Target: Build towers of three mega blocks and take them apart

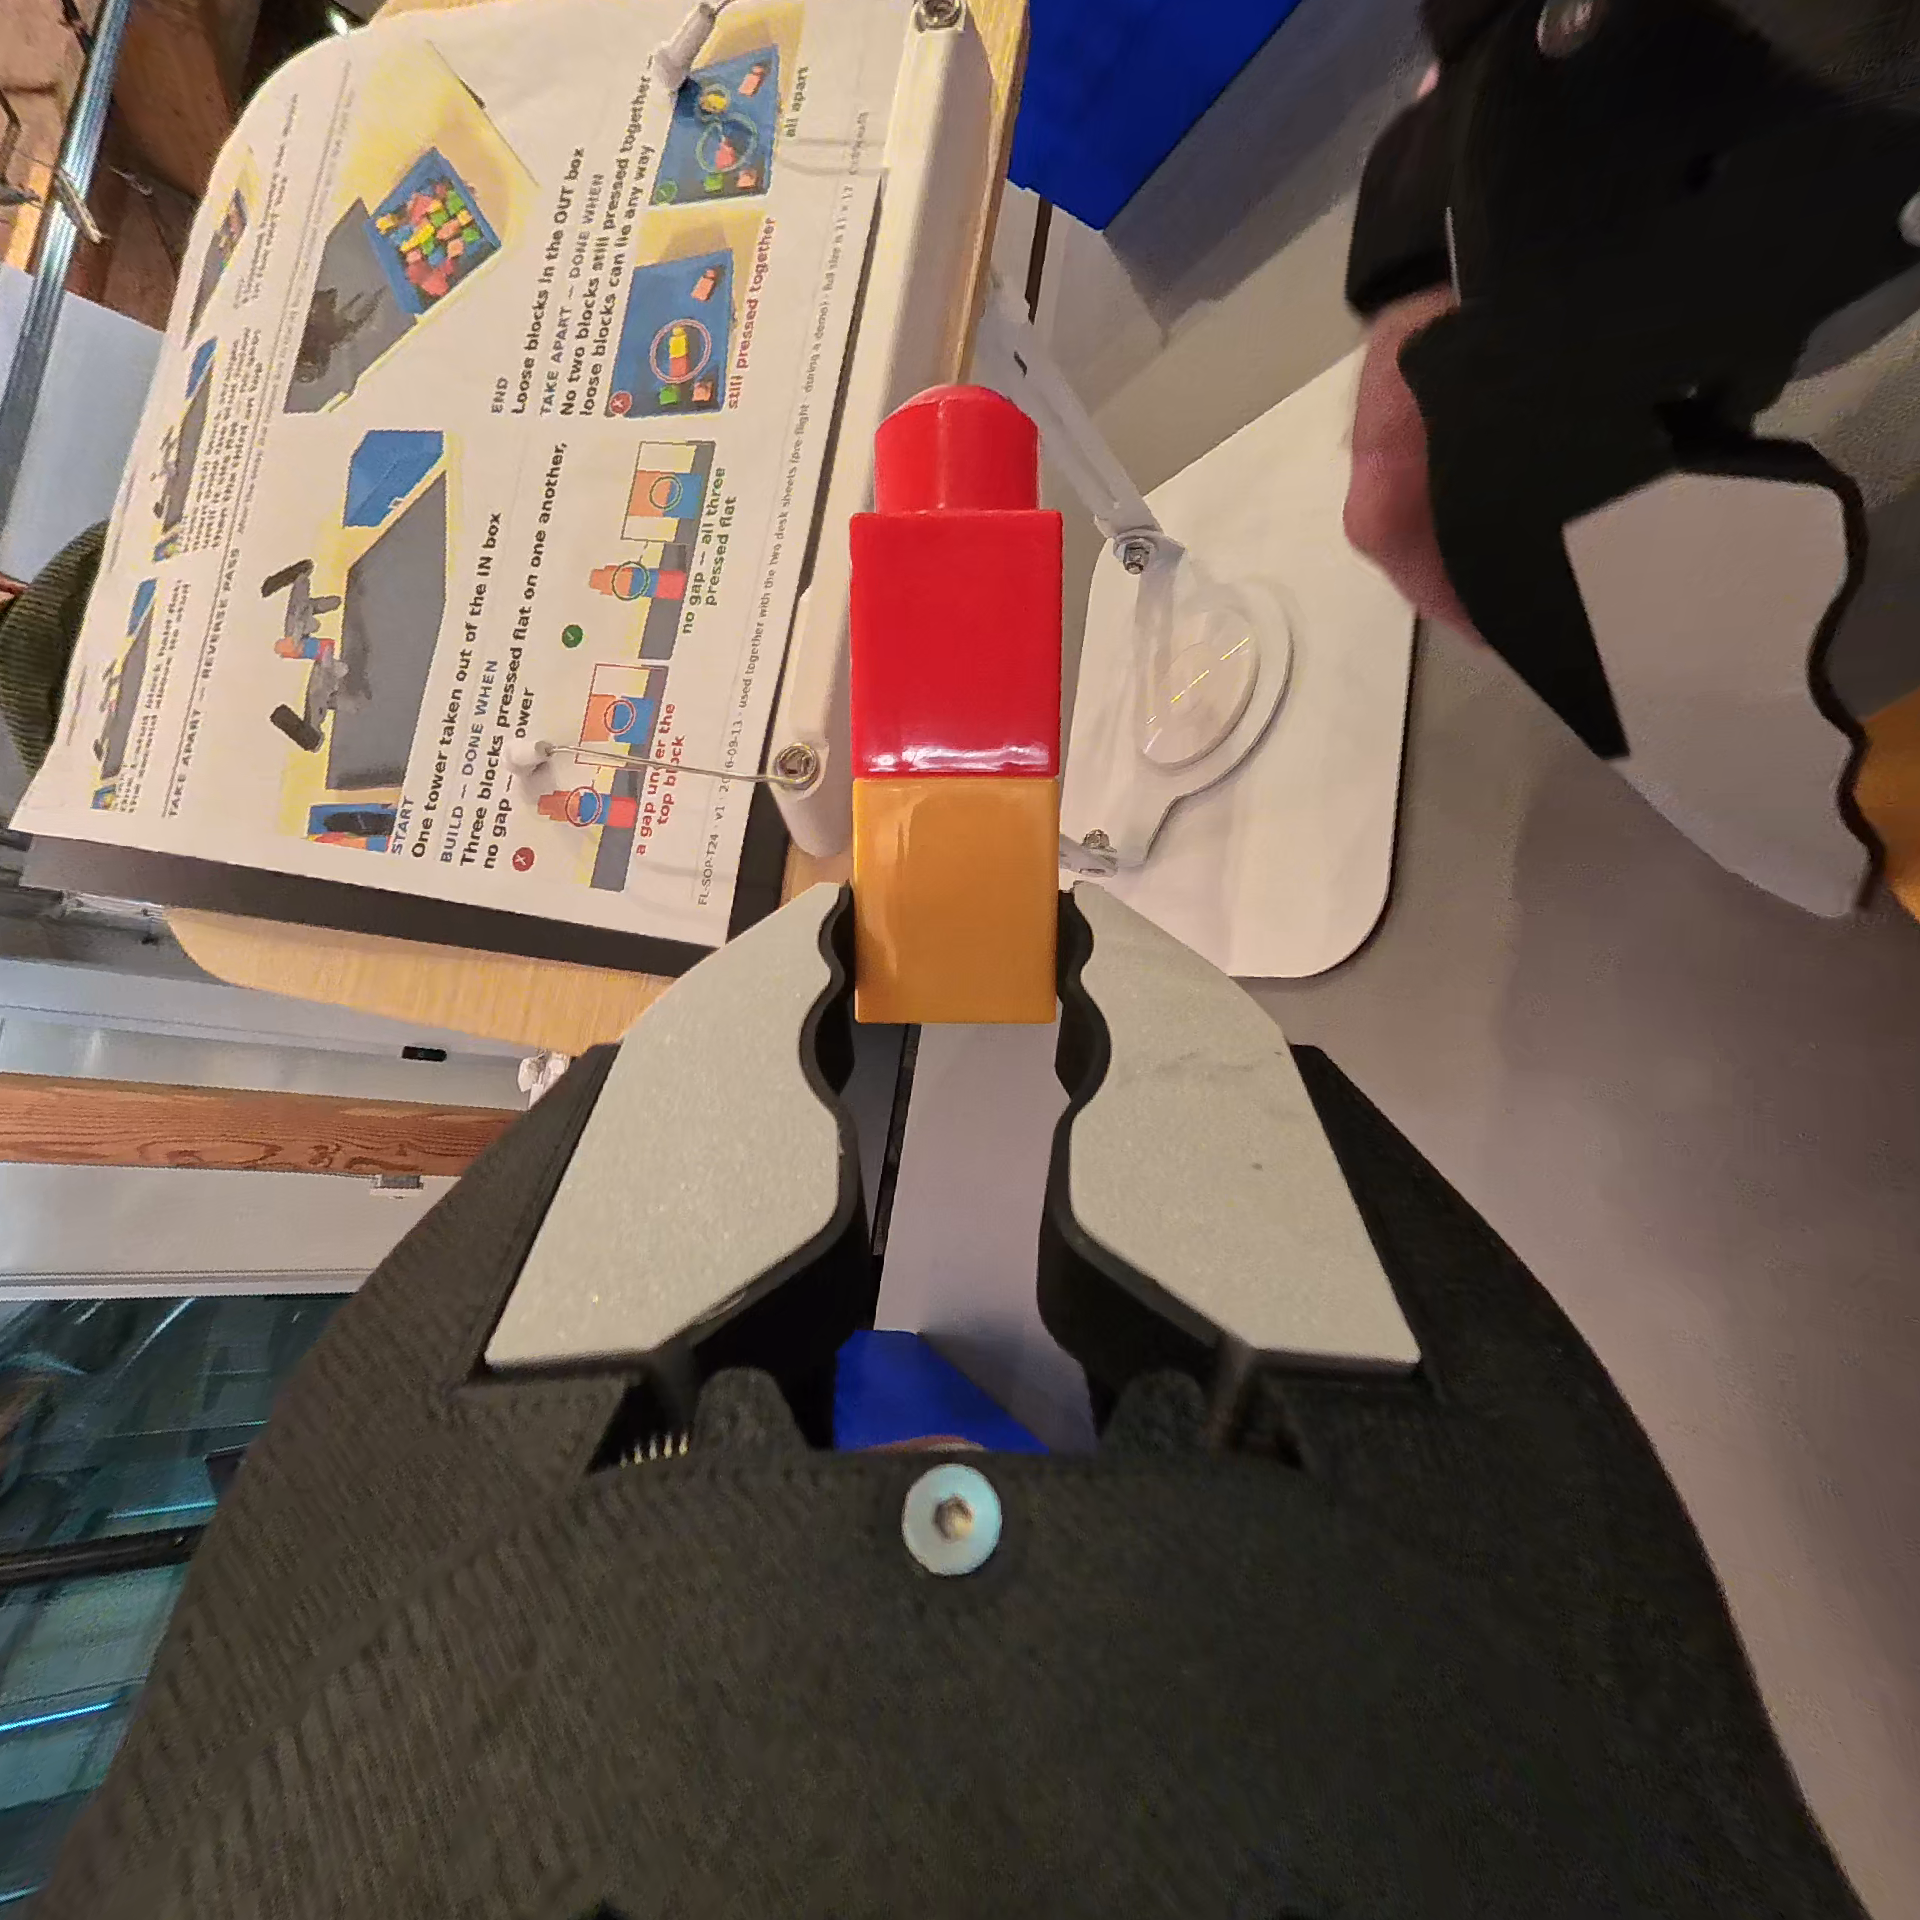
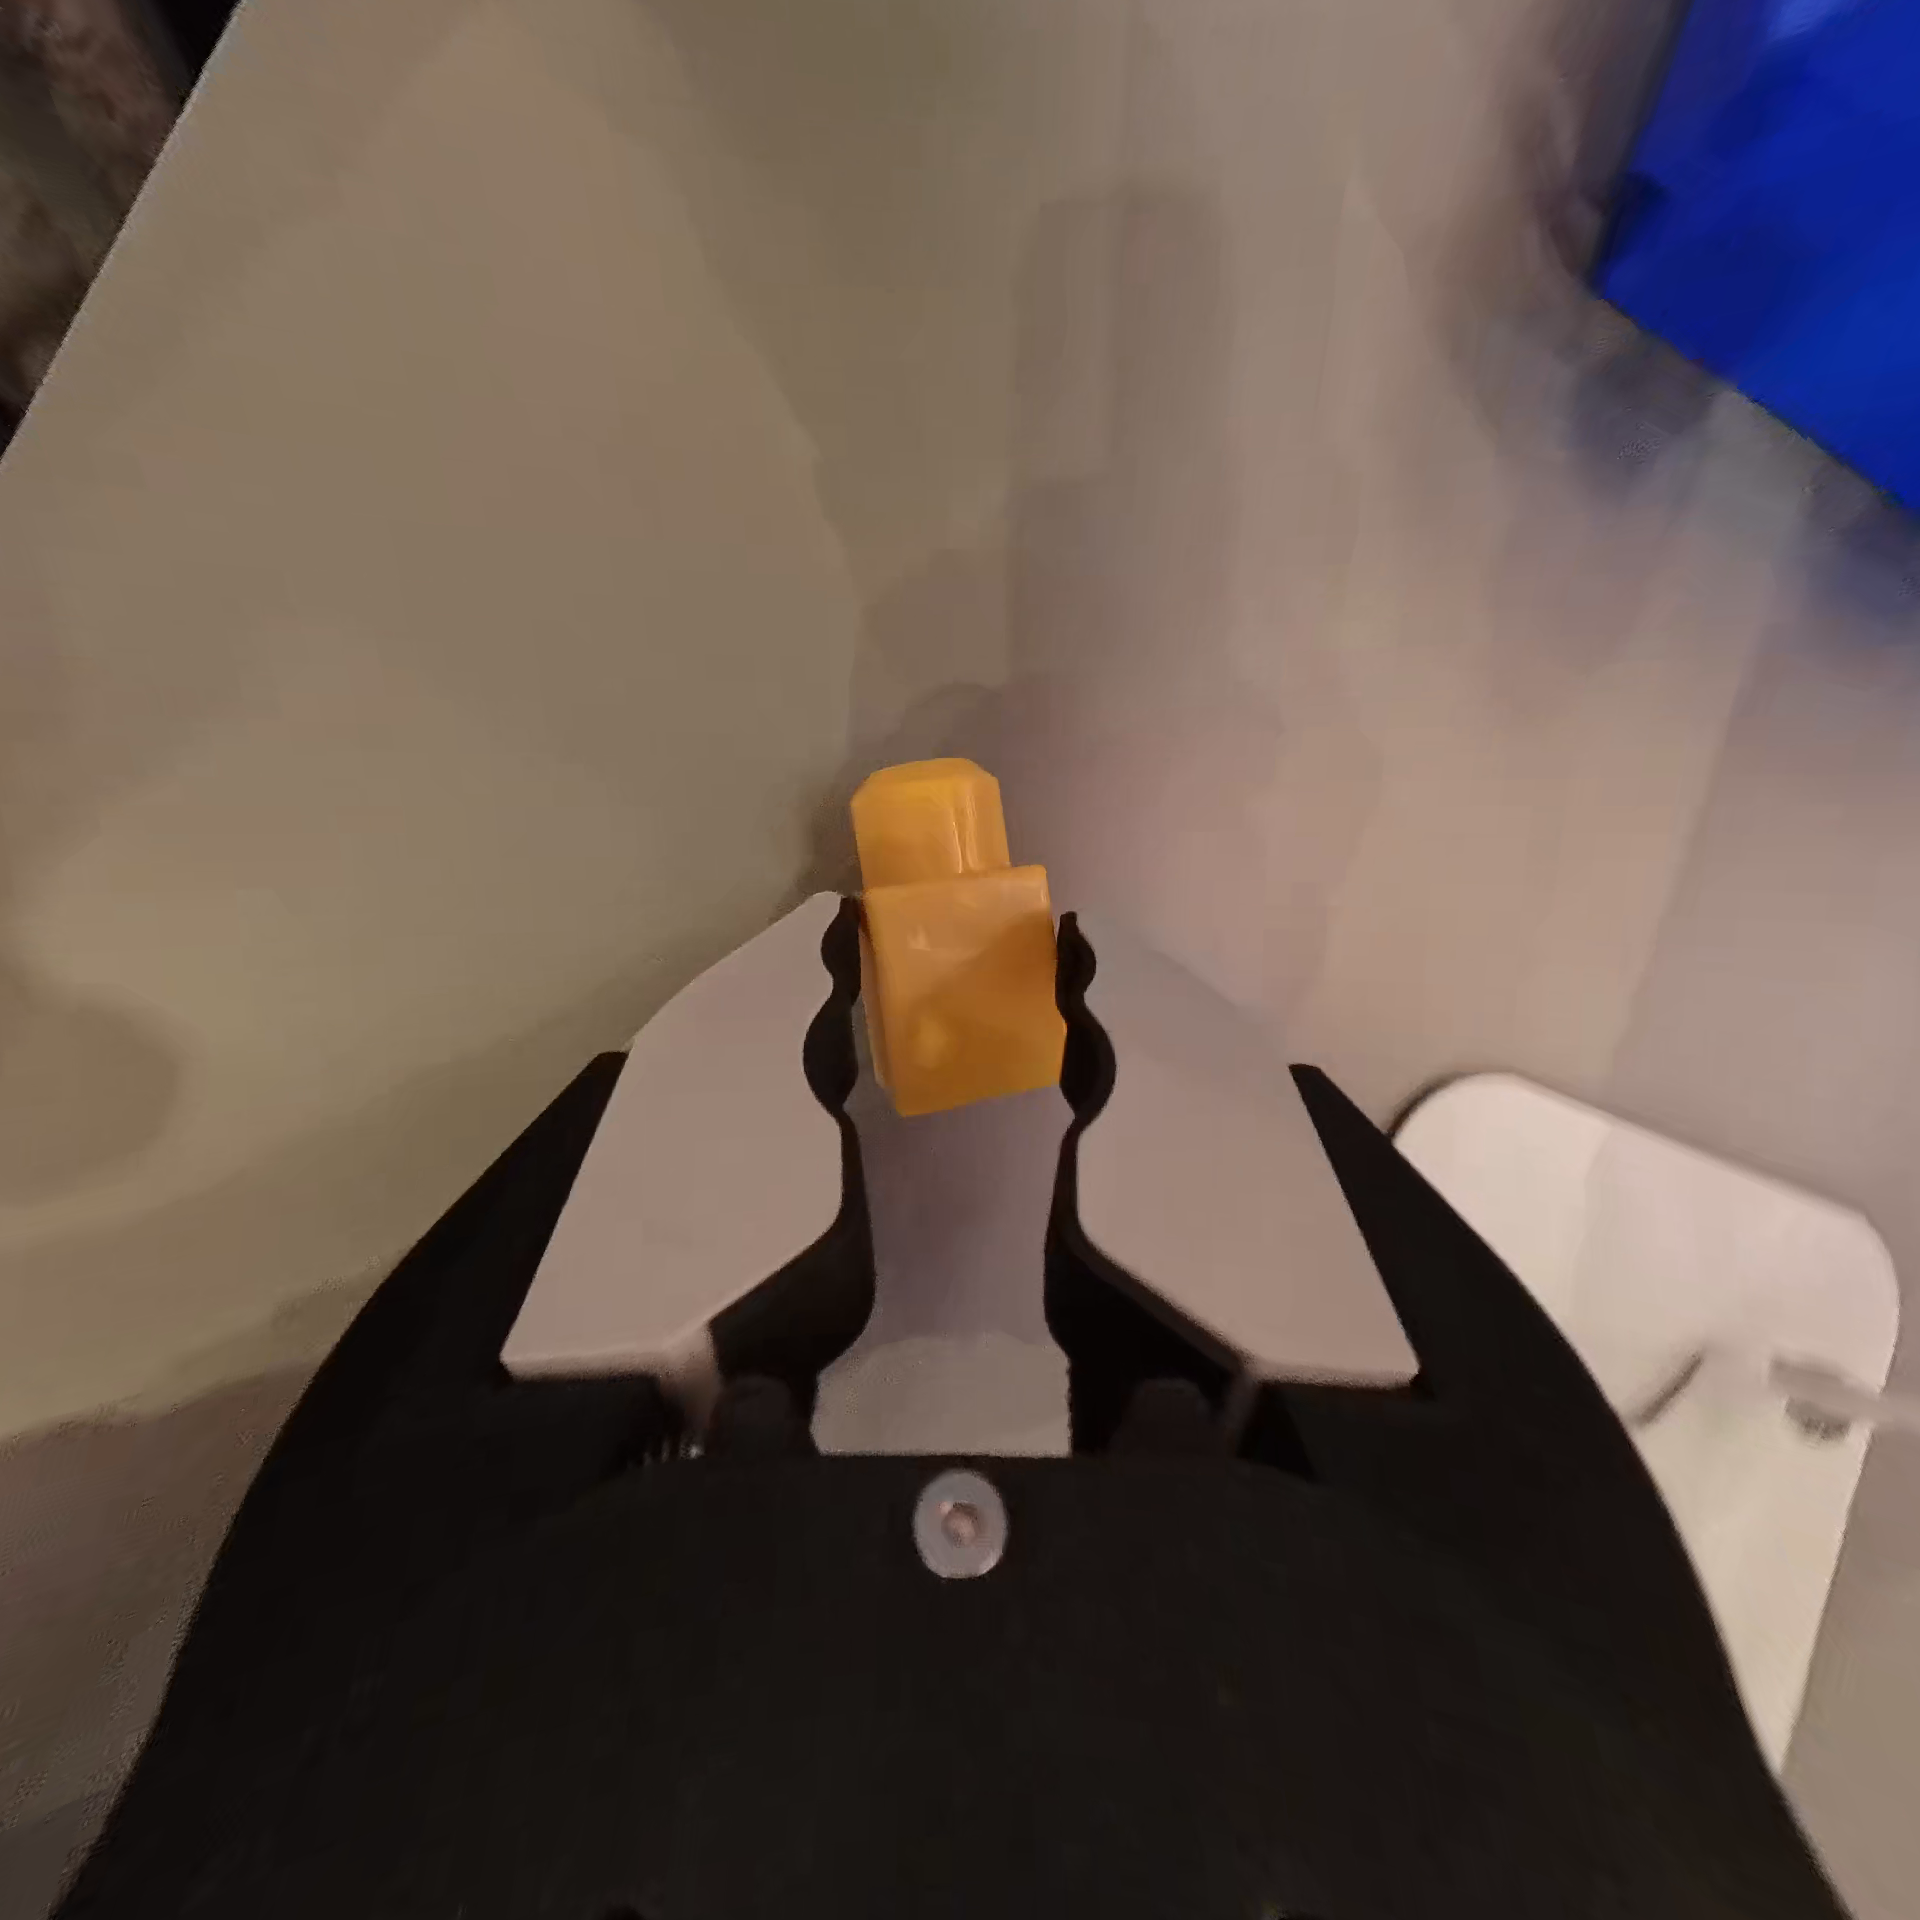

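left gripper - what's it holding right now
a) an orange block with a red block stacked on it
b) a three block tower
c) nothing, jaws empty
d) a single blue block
a: in the left wrist view the left gripper clamps the orange block on both sides, and the red block sits pressed onto its far end.

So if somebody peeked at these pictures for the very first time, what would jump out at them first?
Probably the shiny red block stacked on an orange block, right in the middle of the left wrist view, with the left gripper squeezing the orange one. Next, the single orange block pinched in the right gripper. Then the colourful instruction sheet propped up on the left.
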The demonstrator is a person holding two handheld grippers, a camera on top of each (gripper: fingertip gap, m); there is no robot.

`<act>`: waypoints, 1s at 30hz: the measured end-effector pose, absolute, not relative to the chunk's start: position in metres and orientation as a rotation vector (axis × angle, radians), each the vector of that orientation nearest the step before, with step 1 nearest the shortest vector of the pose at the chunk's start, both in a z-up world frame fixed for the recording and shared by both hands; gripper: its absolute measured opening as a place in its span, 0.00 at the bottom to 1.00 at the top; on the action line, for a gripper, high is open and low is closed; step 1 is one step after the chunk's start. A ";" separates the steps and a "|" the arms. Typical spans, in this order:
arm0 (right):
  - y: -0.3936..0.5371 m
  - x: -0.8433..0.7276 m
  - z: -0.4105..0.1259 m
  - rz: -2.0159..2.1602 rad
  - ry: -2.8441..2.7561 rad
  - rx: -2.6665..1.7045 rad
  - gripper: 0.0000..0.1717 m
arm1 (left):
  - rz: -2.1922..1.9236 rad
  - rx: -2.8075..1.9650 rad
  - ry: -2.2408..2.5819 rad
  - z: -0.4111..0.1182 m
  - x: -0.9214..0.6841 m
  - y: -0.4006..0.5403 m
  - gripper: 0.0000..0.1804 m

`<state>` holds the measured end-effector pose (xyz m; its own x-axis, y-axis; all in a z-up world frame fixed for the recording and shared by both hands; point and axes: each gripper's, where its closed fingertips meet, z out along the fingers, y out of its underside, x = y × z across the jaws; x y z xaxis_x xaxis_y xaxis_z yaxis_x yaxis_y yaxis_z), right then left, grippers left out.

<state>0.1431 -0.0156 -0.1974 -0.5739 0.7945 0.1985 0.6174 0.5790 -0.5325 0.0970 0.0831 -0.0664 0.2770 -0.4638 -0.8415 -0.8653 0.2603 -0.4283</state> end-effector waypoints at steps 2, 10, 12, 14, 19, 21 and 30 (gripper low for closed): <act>-0.008 0.149 -0.194 0.545 -2.290 -1.339 0.21 | 0.429 -1.377 1.353 -0.067 0.096 0.084 0.20; 0.000 0.193 -0.188 0.516 -1.884 -1.776 0.21 | 0.418 -1.373 1.358 -0.066 0.100 0.082 0.20; 0.000 0.200 -0.195 0.483 -1.880 -1.822 0.21 | 0.413 -1.373 1.361 -0.067 0.101 0.081 0.20; 0.000 0.202 -0.201 0.471 -1.863 -1.843 0.21 | 0.406 -1.373 1.362 -0.068 0.102 0.081 0.20; -0.004 0.198 -0.204 0.483 -1.855 -1.853 0.22 | 0.407 -1.376 1.356 -0.066 0.101 0.081 0.20; -0.004 0.197 -0.205 0.490 -1.864 -1.846 0.27 | 0.408 -1.378 1.357 -0.067 0.100 0.081 0.20; -0.015 0.195 -0.182 0.468 -2.181 -1.452 0.36 | 0.406 -1.381 1.355 -0.067 0.099 0.082 0.20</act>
<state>0.1946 -0.0149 -0.1824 -0.3256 0.9248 0.1969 0.7624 0.3800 -0.5238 0.0991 0.0820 -0.0670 0.2860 -0.4797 -0.8296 -0.8565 0.2603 -0.4457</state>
